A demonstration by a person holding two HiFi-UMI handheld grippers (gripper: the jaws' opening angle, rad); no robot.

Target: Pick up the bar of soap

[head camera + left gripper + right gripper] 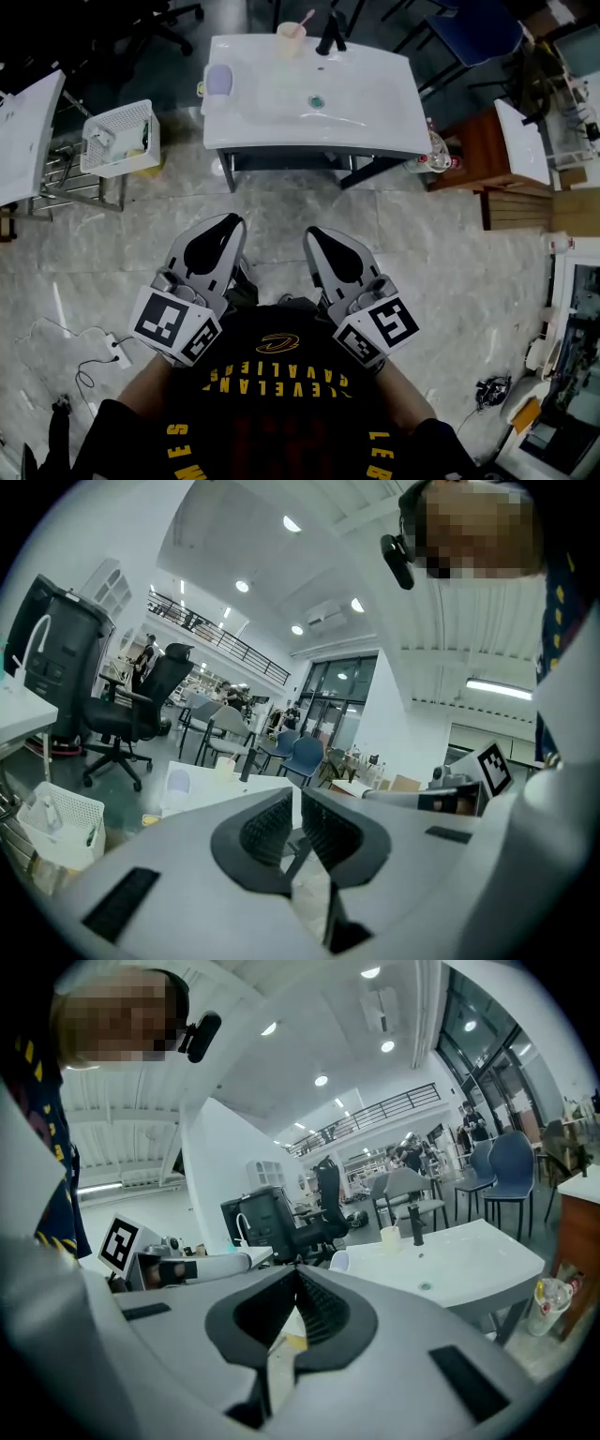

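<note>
From the head view, the left claw [229, 223] and the right claw [315, 234] are held side by side over the tiled floor, both pointing toward a white counter [375, 103] that stands well ahead of them. The pale lavender bar of soap [218, 79] lies on that counter's left end, ahead of the left claw and well apart from it. A cup [292, 39] and a dark faucet [330, 36] stand at the far edge beyond the soap, and a white basket [120, 138] sits on the floor off to the left claw's outer side. In the left gripper view, the left claw [296, 803] has its jaws together with nothing between them; the bar of soap [178, 780] shows beyond, left of the tips. In the right gripper view, the right claw [296, 1279] is likewise closed and empty, and the bar of soap [339, 1260] lies ahead, just right of the tips, at the counter's [469, 1260] near corner.
</note>
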